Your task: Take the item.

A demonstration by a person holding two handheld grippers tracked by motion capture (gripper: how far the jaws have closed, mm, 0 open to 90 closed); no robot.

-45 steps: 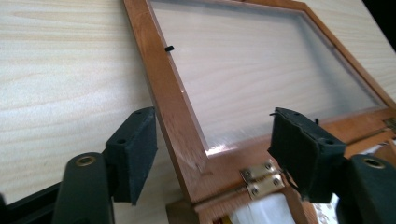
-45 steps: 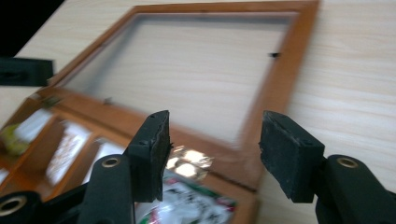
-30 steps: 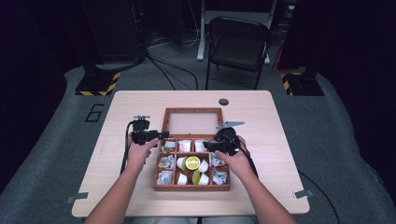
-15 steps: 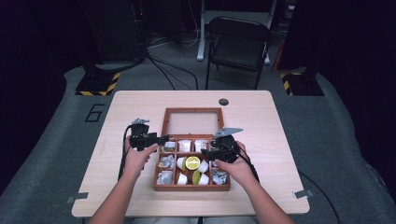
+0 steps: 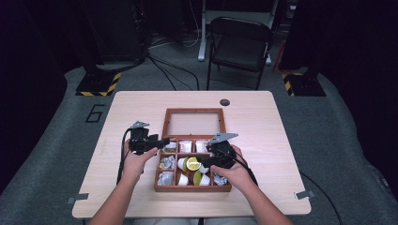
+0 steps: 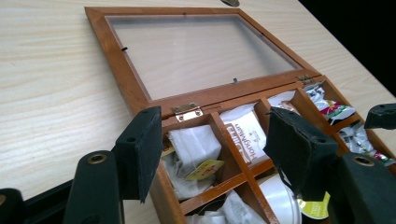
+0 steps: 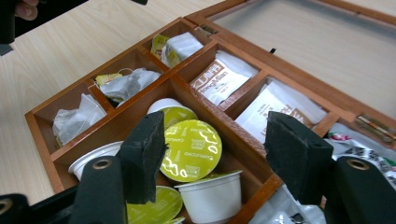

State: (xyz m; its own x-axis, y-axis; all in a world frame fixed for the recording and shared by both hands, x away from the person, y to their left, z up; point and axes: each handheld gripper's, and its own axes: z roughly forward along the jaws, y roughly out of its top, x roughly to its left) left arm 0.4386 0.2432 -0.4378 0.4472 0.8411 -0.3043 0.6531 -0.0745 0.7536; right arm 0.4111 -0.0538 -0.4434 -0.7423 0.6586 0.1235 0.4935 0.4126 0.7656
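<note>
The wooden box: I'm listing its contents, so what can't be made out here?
- High view: the right hand and right gripper cover part of the wooden box.
- Left gripper view: the box's near compartments are cut off by the bottom edge and the black jaws.
- Right gripper view: sachets at lower right are half hidden and blurred.

Both forearms are bare, with no sleeve in sight. Each hand carries a black gripper: the left gripper (image 5: 162, 141) and the right gripper (image 5: 201, 160). Each has two chunky black jaws faced with dark foam pads (image 6: 145, 150), and a brass-ringed screw hole in each jaw arm. A grey three-cornered plate tops each gripper, and a black cable trails from each.
</note>
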